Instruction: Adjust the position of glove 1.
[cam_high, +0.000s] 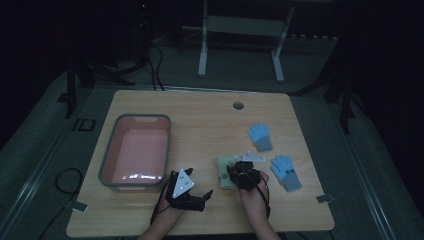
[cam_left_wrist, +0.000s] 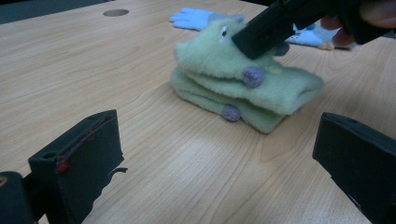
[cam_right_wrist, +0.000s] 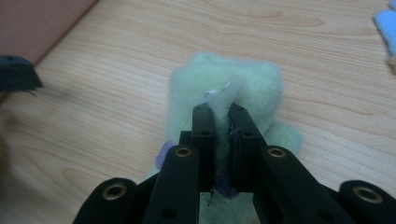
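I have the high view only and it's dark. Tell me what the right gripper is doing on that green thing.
Observer: The right gripper is shut on the green fuzzy mitten, pinching a fold of fleece between its jaws.
Operator: Say whether it's one mitten or two.
Observer: Two, stacked; the lower green mitten lies flat on the table, each with a purple dot.
Operator: Report the left gripper.
Observer: The left gripper is open, jaws wide apart, level with the table and aimed at the stack, touching nothing.
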